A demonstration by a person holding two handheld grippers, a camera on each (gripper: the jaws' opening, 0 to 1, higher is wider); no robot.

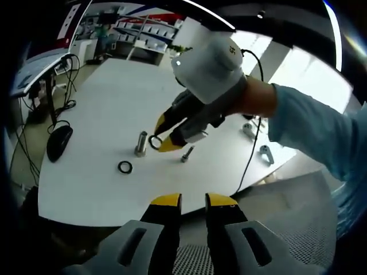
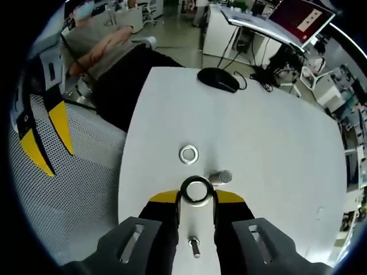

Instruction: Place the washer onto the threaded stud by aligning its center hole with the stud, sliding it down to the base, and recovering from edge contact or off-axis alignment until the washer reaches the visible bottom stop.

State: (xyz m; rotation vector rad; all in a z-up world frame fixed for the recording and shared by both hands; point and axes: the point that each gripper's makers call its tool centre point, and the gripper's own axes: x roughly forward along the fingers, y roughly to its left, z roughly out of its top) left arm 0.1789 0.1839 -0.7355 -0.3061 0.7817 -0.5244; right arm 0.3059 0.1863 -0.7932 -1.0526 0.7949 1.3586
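Fingertips (image 2: 166,197) of right gripper (image 2: 196,196) clamped on washer (image 2: 196,190) just beside upright threaded stud (image 2: 221,177), left gripper (image 1: 193,200) jaws slightly apart and empty off the tabletop (image 2: 275,149) edge, second washer (image 2: 188,153) lying flat near the stud

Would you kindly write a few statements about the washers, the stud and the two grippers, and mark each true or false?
1. The right gripper holds a washer between its jaws. True.
2. That washer already sits at the base of the threaded stud. False: it is held beside the stud, not yet threaded on.
3. A second washer lies flat on the white table. True.
4. The left gripper grips the stud. False: its jaws are empty, back near the table's edge.
5. A computer mouse rests on the table. True.
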